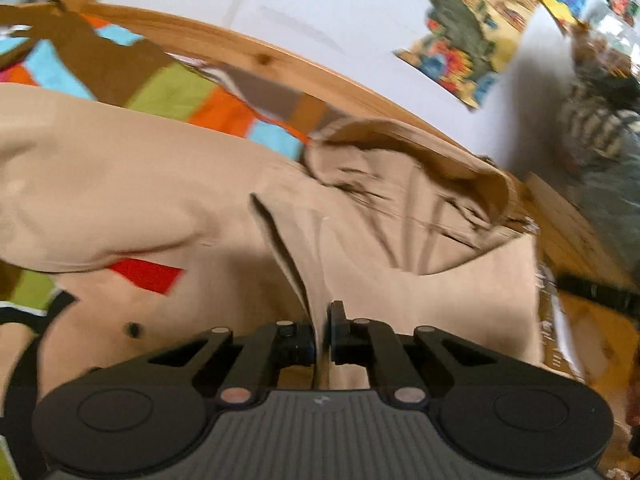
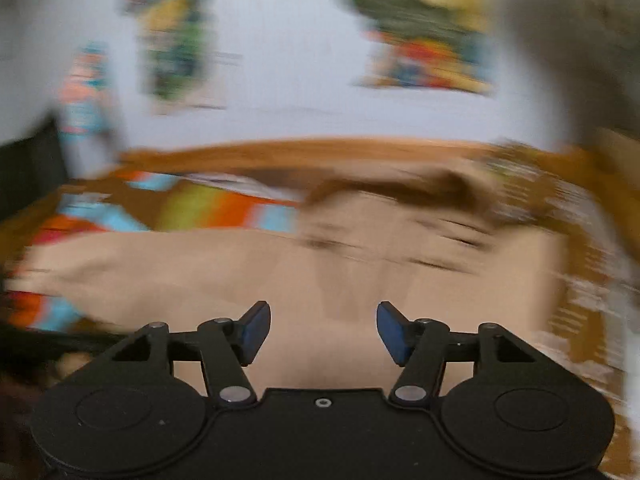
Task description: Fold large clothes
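Left tool [image 1: 322, 334]: jaws closed, pinching ridge of beige garment [image 1: 168, 192], which lies spread across patchwork bed cover [image 1: 176, 92], hood toward 1 o'clock. Right tool [image 2: 323, 330]: jaws wide apart, empty, hovering over same garment [image 2: 304, 280]. Step judged: fold in progress. Next: carry pinched edge across body, lay flat.

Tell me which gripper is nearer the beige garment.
Left. The left gripper is shut on a fold of the beige garment; the right gripper hangs open above it, gripping nothing.
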Action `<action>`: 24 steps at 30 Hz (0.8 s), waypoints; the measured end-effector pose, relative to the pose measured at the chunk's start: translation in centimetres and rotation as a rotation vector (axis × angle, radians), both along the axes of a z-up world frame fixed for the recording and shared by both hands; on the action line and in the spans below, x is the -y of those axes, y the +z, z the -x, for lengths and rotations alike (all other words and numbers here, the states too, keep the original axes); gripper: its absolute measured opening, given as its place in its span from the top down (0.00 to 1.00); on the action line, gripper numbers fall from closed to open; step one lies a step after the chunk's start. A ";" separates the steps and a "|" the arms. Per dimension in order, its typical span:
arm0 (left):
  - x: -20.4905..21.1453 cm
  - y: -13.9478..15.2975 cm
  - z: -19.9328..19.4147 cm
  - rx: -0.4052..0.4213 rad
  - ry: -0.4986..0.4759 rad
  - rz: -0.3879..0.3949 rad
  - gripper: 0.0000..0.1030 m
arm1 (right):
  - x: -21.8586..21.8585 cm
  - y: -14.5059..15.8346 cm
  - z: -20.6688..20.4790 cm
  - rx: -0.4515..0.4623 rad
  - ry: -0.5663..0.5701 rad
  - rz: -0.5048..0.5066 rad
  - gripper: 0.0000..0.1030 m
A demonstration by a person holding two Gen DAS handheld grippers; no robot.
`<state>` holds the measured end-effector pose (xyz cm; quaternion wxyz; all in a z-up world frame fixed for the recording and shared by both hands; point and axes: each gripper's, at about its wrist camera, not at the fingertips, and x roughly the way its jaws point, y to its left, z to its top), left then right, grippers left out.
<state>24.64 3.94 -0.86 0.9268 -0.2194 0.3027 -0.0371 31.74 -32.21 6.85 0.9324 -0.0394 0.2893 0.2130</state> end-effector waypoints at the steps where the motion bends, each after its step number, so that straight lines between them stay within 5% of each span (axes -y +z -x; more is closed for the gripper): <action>1: -0.5 -0.5 0.4 -0.002 0.027 -0.007 0.95 | 1.5 -1.0 -0.5 0.006 -0.068 0.039 0.40; 5: -1.9 -2.7 -0.4 -0.076 0.081 -0.025 0.95 | 6.8 -5.4 -3.5 -0.048 -0.278 0.132 0.40; 10: -1.3 -4.4 -1.0 -0.116 0.080 -0.037 0.95 | 9.2 -8.5 -6.3 -0.156 -0.328 -0.014 0.42; 11: -1.0 -4.4 -1.0 -0.109 0.077 -0.039 0.95 | 9.2 -8.8 -6.7 -0.173 -0.325 -0.023 0.54; 12: -0.9 -4.3 -1.0 -0.102 0.073 -0.038 0.95 | 9.2 -9.0 -6.8 -0.184 -0.314 -0.033 0.87; 15: -0.3 -4.2 -0.9 -0.091 0.058 -0.060 0.94 | 9.1 -8.0 -6.1 -0.138 -0.351 -0.020 1.00; 21: 0.6 -6.6 -2.6 -0.202 0.036 -0.166 0.90 | 11.1 -9.2 -6.3 -0.178 -0.468 0.041 1.00; 23: -0.3 -6.2 -1.9 -0.180 0.026 -0.118 0.86 | 12.0 -8.7 -5.0 -0.199 -0.460 -0.026 0.84; 24: -0.8 -5.9 -1.5 -0.171 0.023 -0.102 0.74 | 12.3 -8.2 -4.2 -0.207 -0.445 -0.049 0.72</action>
